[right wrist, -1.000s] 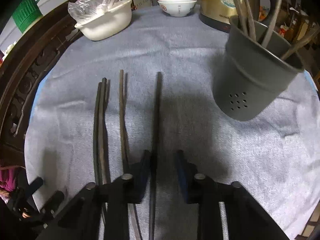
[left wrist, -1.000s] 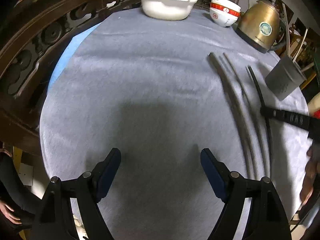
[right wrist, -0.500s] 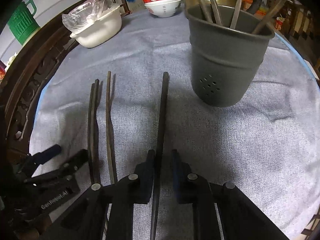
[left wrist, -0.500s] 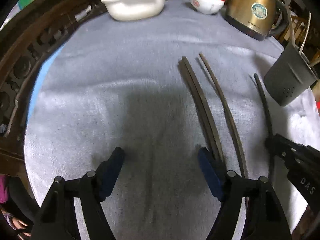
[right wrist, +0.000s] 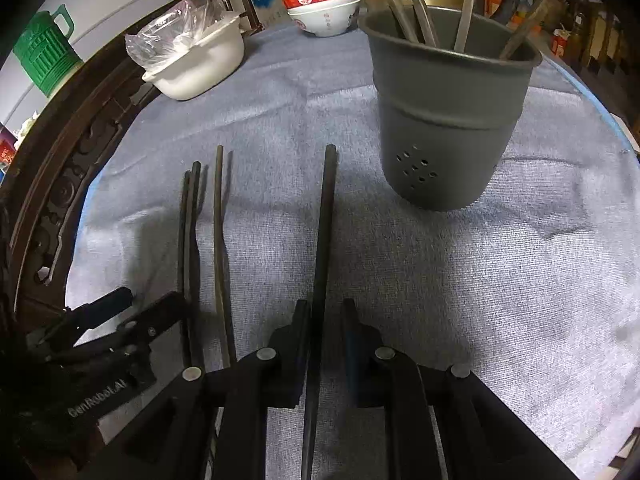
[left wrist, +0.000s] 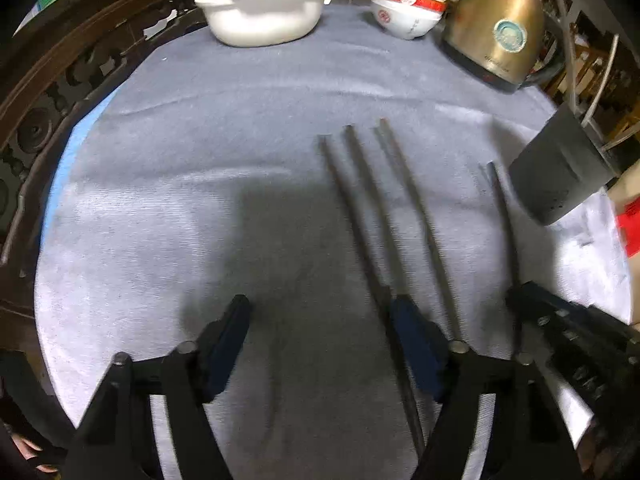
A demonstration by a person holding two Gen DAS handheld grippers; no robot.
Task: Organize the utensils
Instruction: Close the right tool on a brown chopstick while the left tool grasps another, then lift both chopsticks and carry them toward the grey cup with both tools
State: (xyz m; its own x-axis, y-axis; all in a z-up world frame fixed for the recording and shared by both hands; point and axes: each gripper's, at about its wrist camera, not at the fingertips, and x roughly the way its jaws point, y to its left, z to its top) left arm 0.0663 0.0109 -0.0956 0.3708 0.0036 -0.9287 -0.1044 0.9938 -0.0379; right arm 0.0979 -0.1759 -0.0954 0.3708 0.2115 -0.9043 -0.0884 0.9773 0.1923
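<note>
The right tongs (right wrist: pixel 326 322), narrow, straddle a lone chopstick (right wrist: pixel 325 216) pointing to 12 o'clock, holder (right wrist: pixel 448 128) at 1 o'clock on the tabletop (right wrist: pixel 460 280), while the left tongs (left wrist: pixel 320 324), closing on nothing, near the other three chopsticks (left wrist: pixel 380 208).

The left gripper (left wrist: pixel 320 320) is hovering over the grey cloth (left wrist: pixel 240 140) on the counter, its jaws closing with only cloth between them. Three dark chopsticks (left wrist: pixel 376 204) are lying just beside its right finger (left wrist: pixel 416 344). A fourth chopstick (left wrist: pixel 506 224) is running into the right gripper (left wrist: pixel 520 300). A grey holder (left wrist: pixel 560 172), gold kettle (left wrist: pixel 500 28), stacked bowls (left wrist: pixel 408 8) and white dish (left wrist: pixel 264 16) are standing beyond.
</note>
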